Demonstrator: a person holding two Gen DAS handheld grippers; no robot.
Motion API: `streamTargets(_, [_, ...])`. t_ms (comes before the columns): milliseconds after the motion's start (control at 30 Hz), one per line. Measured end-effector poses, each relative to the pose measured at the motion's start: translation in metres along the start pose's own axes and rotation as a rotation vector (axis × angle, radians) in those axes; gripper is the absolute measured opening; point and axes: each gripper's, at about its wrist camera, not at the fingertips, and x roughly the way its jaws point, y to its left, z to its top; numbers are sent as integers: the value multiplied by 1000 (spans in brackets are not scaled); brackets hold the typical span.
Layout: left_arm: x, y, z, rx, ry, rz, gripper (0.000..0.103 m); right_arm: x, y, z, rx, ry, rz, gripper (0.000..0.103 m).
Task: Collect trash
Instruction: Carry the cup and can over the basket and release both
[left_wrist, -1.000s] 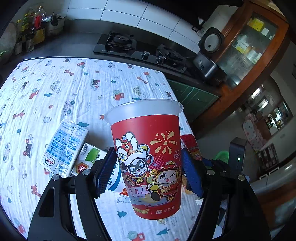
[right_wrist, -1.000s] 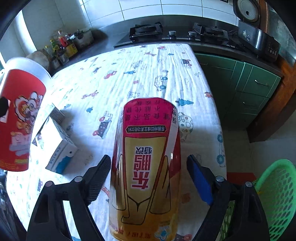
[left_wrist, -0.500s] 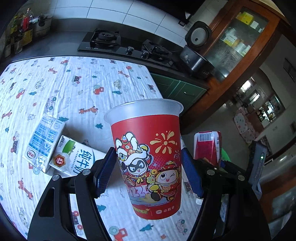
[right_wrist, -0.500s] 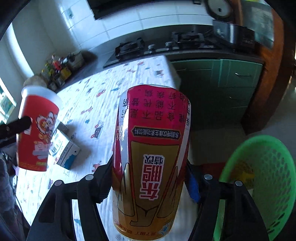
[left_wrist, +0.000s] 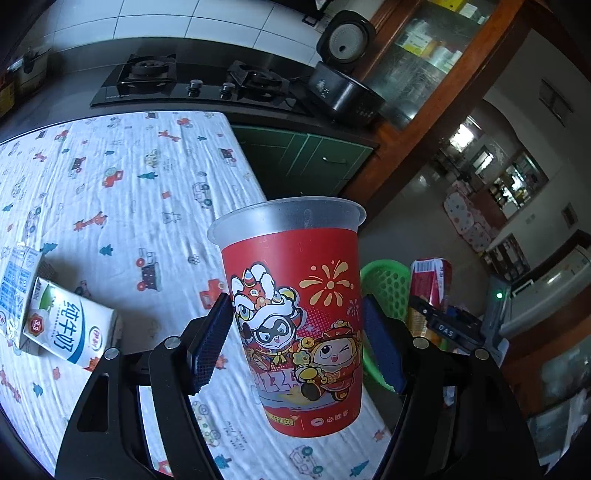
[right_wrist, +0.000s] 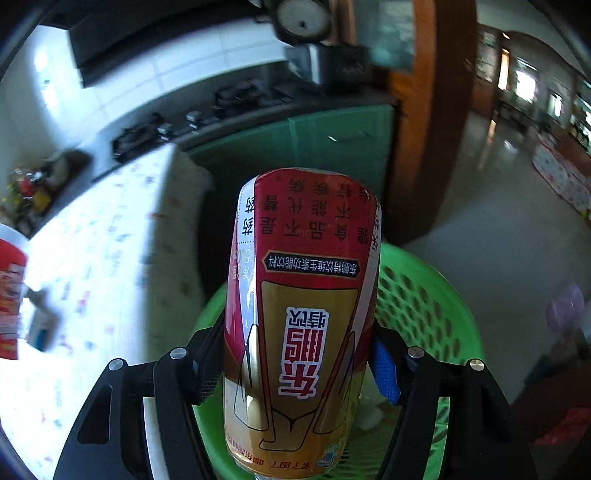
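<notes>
My left hand-held gripper (left_wrist: 297, 338) is clamped on the red cup (left_wrist: 295, 317) — upright, both pads against its sides, held off the table (left_wrist: 122, 192) near its edge. My right hand-held gripper (right_wrist: 297, 363) is closed around the can (right_wrist: 301, 317), label upside down, pads pressing both sides. The can sits directly above the green basket (right_wrist: 424, 306) — basket on the floor beside the table. Two milk cartons (left_wrist: 64, 328) lie on the tablecloth, well left of the cup. Right wrist view is blurred at the edges.
</notes>
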Motion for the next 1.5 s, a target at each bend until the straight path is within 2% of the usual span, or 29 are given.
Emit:
streamTargets(267, [26,-31,0,51,38,-20,70,58,-34,-20,24,105,-68,64])
streamTargets(367, [34,-41,0,66,50,-28,70,69,-39,-20,46,139,-58,68])
streamTargets(400, [36,-44,0,72,52,-32,70,66,-41,-21,54,127,-56,77])
streamTargets(467, [41,-52,-1,82,62,-42,69,59,-42,-20,52,99,-61,81])
streamTargets(633, [55,-78,-7,124,87,-74,69,39,-40,-22,23,68,-78,81])
streamTargets(1067, [111,-131,-19,181,173,-113,70,-70,-50,-60,-16,-85,-76,82])
streamTargets(1267, [142,-152,-27,212,200,-110,71,-88,-56,-84,-6,-105,-49,83])
streamTargets(1500, [155,-161,-34,232,215,-132,72,-93,-55,-98,-3,-104,-33,83])
